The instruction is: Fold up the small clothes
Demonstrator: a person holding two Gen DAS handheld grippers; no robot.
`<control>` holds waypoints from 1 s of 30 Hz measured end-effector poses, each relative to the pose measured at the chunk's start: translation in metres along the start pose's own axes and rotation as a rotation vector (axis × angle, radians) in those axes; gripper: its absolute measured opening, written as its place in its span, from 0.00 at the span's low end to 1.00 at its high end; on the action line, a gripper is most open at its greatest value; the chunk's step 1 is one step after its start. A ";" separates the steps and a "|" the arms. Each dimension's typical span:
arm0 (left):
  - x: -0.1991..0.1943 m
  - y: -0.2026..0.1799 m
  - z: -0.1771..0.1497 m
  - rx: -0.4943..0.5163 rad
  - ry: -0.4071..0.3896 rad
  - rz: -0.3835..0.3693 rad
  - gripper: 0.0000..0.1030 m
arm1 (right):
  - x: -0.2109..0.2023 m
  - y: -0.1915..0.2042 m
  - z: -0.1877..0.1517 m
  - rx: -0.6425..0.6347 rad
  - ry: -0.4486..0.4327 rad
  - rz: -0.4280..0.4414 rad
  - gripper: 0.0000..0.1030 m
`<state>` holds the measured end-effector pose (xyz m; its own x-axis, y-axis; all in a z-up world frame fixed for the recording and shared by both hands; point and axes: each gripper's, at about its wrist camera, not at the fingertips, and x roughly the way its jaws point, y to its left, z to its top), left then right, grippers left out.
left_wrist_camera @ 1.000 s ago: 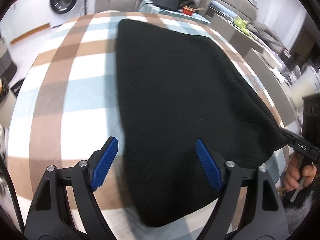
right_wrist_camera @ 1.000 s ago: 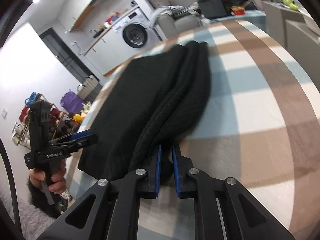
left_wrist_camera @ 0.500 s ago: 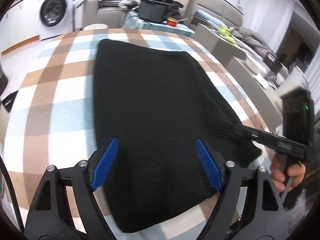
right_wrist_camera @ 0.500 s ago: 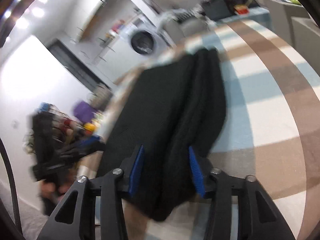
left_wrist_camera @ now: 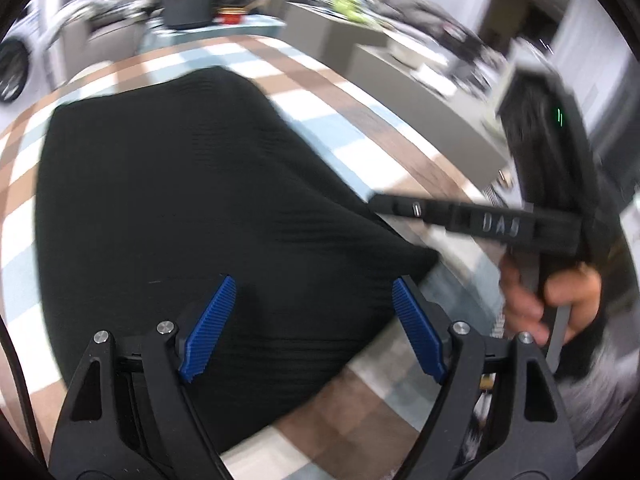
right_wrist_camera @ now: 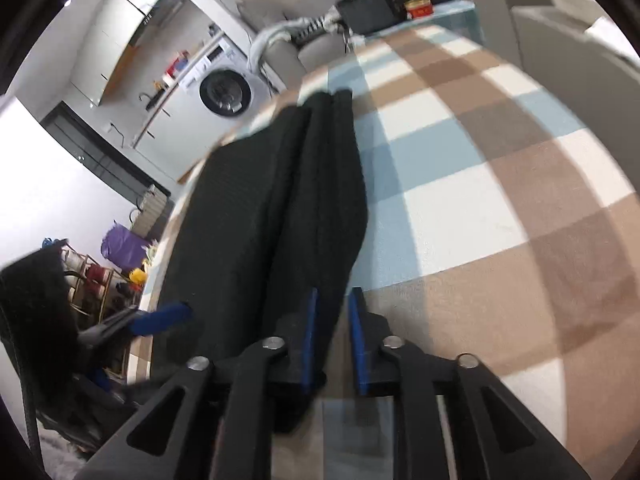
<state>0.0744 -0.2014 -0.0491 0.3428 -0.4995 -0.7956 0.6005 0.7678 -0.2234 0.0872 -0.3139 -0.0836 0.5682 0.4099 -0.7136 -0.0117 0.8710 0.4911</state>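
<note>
Checked counter point(right_wrist_camera: 500, 200): 1 black garment point(left_wrist_camera: 192, 216), folded; right tongs point(right_wrist_camera: 332, 340), shut half a second ago reopened, now nearly closed, grip unclear; left tongs point(left_wrist_camera: 312, 324) wide, empty.

Home, lived-in laundry/living area. Evidence:
- white front-loading washing machine point(right_wrist_camera: 226, 94) under a counter, far ahead-left of the right claw; same machine at the far left edge of the left claw's view point(left_wrist_camera: 12, 76)
- white wall cabinets point(right_wrist_camera: 120, 36) above that counter
- work surface: soft checked cloth in brown, pale blue and white point(right_wrist_camera: 500, 184), spread under both claws
- grey upholstered sofa point(right_wrist_camera: 288, 60) just beyond its far edge
- low rack of colourful clutter with a purple bag point(right_wrist_camera: 120, 244), left of the right claw
- beige cabinet run point(left_wrist_camera: 424, 92) right of the left claw, top cluttered, blurred
</note>
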 end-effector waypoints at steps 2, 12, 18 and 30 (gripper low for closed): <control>0.009 -0.019 -0.001 0.075 0.018 -0.006 0.77 | -0.013 -0.006 -0.003 0.007 -0.037 -0.024 0.28; 0.008 -0.007 0.012 0.021 -0.085 0.006 0.17 | -0.030 -0.023 -0.022 0.070 -0.014 -0.034 0.38; -0.010 0.021 0.013 -0.073 -0.126 -0.007 0.17 | -0.021 0.004 -0.041 -0.033 0.082 0.143 0.38; -0.013 0.012 -0.009 0.060 -0.044 0.016 0.69 | 0.000 0.023 -0.021 0.069 0.038 0.360 0.37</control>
<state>0.0704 -0.1815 -0.0465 0.3830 -0.5056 -0.7731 0.6367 0.7508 -0.1756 0.0696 -0.2881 -0.0832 0.5065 0.6977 -0.5067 -0.1487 0.6495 0.7457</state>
